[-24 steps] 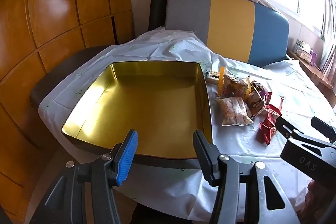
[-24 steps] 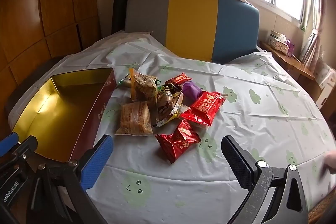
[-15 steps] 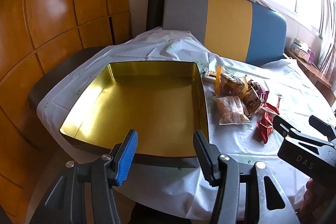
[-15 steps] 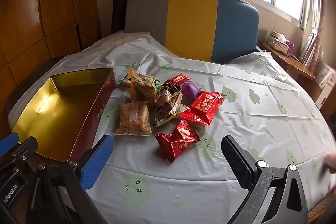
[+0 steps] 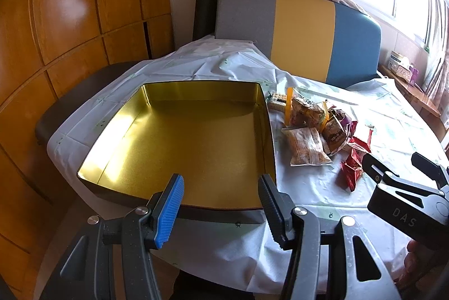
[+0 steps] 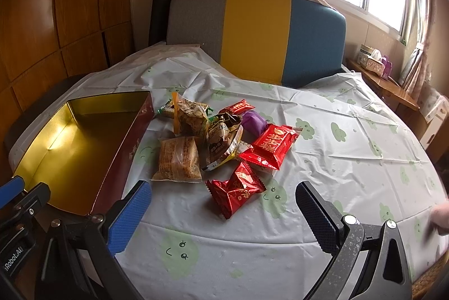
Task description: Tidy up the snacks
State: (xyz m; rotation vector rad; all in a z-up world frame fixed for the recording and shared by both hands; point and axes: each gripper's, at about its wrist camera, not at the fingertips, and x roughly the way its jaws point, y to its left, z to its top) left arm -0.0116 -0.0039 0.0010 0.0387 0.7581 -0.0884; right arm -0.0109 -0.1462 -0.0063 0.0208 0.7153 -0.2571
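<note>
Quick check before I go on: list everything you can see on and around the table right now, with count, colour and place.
tin: one, gold inside, dark red outside, left on table, nothing in it
snack packets: about eight, red, brown, purple, heaped right of tin
tablecloth: one, white with green prints, over table
chair: one, grey, yellow, blue, behind table
tissue box: one, on wooden side shelf by window
left gripper: jaws open, holding nothing, over tin's near edge
right gripper: jaws wide open, holding nothing, near red packet
</note>
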